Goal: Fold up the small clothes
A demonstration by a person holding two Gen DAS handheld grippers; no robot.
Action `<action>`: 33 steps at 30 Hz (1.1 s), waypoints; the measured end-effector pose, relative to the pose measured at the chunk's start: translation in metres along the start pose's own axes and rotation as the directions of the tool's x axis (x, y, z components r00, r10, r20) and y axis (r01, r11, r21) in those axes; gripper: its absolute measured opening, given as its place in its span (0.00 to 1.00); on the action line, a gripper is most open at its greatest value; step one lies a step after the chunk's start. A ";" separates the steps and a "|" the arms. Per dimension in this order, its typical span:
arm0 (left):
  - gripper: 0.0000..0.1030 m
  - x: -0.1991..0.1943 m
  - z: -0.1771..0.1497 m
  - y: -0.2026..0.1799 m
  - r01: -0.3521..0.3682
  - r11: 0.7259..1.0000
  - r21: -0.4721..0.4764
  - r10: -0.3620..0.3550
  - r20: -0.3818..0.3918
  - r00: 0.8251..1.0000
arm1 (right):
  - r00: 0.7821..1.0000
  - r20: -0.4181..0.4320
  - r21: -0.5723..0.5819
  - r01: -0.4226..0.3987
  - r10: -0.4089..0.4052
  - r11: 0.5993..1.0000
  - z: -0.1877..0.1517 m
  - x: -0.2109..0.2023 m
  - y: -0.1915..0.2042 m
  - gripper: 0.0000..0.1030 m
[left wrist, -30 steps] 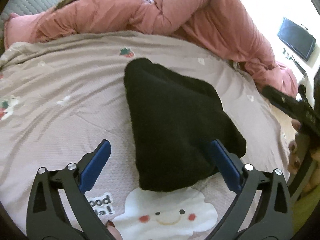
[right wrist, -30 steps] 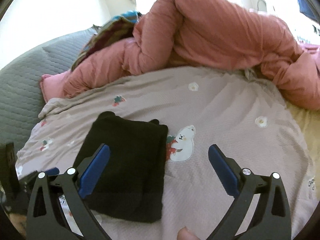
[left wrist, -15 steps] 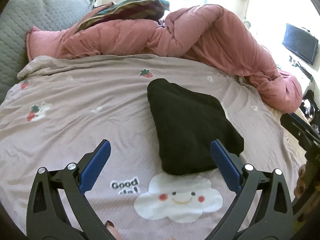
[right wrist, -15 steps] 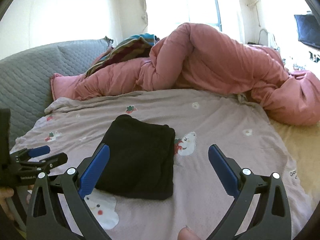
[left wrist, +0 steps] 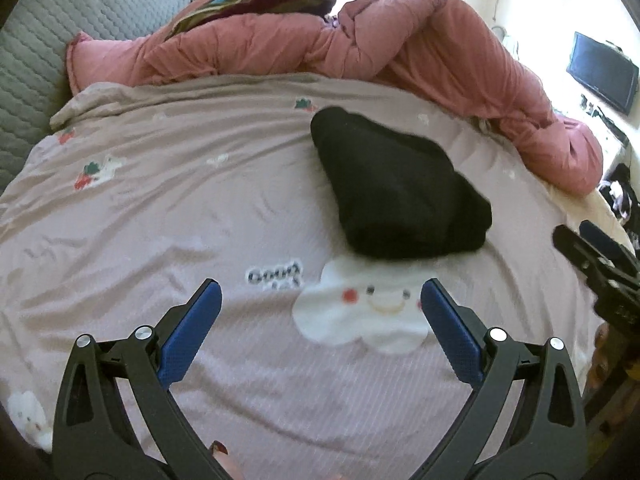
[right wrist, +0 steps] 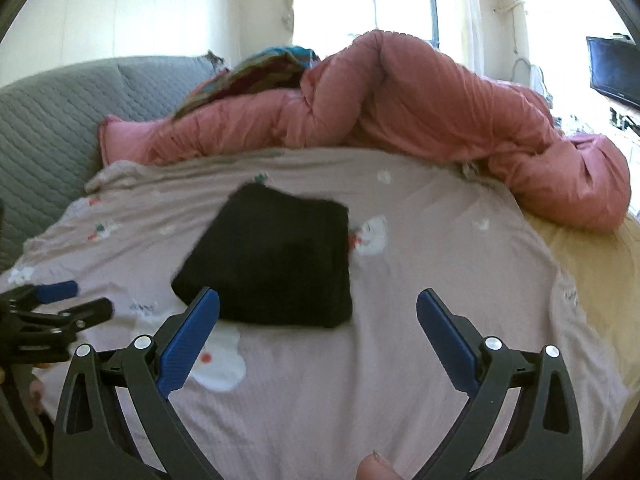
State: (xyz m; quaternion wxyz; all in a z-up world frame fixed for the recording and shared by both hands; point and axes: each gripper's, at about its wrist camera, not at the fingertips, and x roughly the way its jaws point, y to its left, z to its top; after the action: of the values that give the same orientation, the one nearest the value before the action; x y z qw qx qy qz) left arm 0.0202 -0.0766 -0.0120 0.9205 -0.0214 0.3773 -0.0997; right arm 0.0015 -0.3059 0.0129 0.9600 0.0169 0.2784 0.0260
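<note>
A black garment lies folded into a compact block on the pinkish-grey bedsheet; the right wrist view shows the black garment left of centre. My left gripper is open and held back from the garment, above a white cloud print, with nothing between its blue pads. My right gripper is open too, short of the garment's near right corner. Each gripper shows at the edge of the other's view: the right gripper, the left gripper.
A bunched pink duvet runs along the far side of the bed. A grey quilted headboard stands at the left, a striped cloth on the duvet. A dark screen hangs on the right wall. The yellow mattress edge shows at right.
Both grippers have pulled back and up from the folded black garment, which now lies farther off and apart from the pads. Both have stayed open.
</note>
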 end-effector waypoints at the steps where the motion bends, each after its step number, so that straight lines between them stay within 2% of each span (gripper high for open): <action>1: 0.91 0.000 -0.004 0.001 -0.001 1.000 0.000 0.001 -0.008 1.000 | 1.000 -0.016 0.010 0.002 -0.002 1.000 -0.006 0.003 0.001 0.96; 6: 0.91 0.003 -0.019 0.007 -0.022 1.000 -0.005 0.022 -0.028 0.999 | 0.997 -0.080 0.038 0.011 -0.008 0.999 -0.028 0.014 0.008 0.96; 11: 0.91 0.005 -0.025 0.011 -0.032 0.999 -0.019 0.031 -0.042 0.999 | 0.996 -0.083 0.005 0.027 -0.027 1.000 -0.036 0.013 0.013 0.96; 33: 0.91 -0.001 -0.027 0.007 -0.050 0.999 0.004 0.050 -0.030 0.998 | 0.996 -0.081 0.014 0.022 -0.020 1.000 -0.036 0.006 0.013 0.96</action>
State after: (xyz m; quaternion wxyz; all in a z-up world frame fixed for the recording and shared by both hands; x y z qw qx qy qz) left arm 0.0015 -0.0688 -0.0314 0.9169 -0.0088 0.3914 -0.0774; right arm -0.0130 -0.2916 -0.0198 0.9479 0.0200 0.3175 0.0145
